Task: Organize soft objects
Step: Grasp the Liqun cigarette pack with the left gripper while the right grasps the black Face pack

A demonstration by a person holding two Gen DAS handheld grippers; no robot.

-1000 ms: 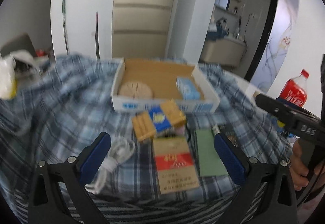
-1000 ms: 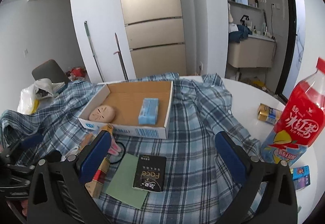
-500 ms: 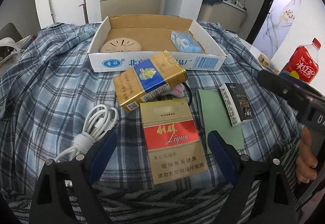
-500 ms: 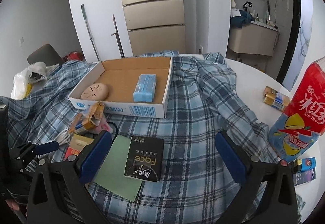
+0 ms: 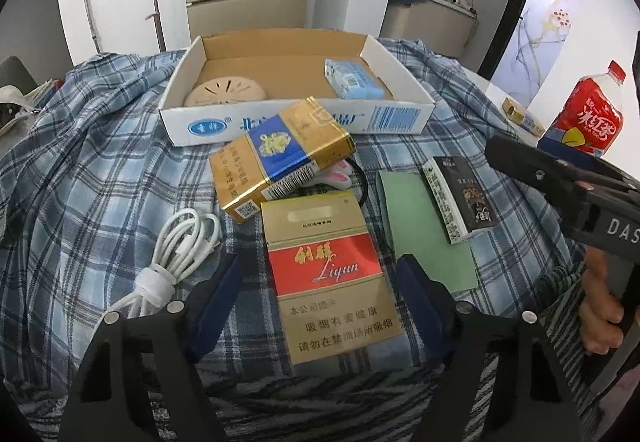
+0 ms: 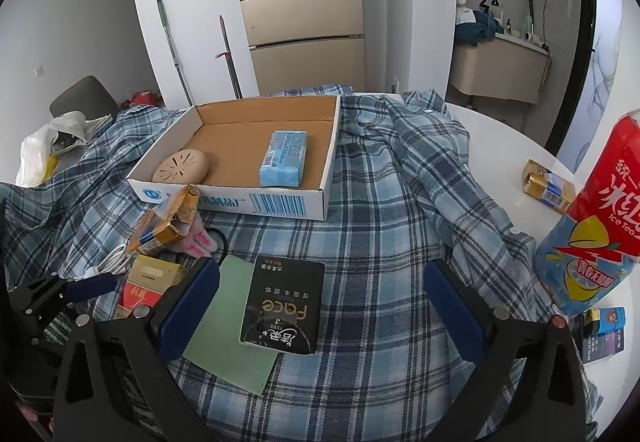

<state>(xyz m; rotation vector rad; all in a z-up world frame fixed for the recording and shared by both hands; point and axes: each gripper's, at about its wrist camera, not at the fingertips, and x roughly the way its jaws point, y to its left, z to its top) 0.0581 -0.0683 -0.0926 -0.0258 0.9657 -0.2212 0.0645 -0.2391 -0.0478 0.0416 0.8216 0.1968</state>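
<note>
Cardboard tray [image 5: 400, 53], white-walled and shallow, is the landmark: inside it lie a round beige disc [image 5: 226, 91] and a pale blue tissue pack [image 5: 352, 79]. Nearer than it, the left gripper [image 5: 322, 292] straddles the red-and-gold cigarette pack [image 5: 330, 274], jaws closing, pads not yet touching. The right gripper [image 6: 320, 300] hangs open above a black tissue pack [image 6: 282, 308].

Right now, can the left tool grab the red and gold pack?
Probably yes. The left tool hangs right over the red and gold Liqun pack, one finger on each side, closing but not yet pressing. Nothing lies on top; the blue and gold pack only sits at its far end.
</note>
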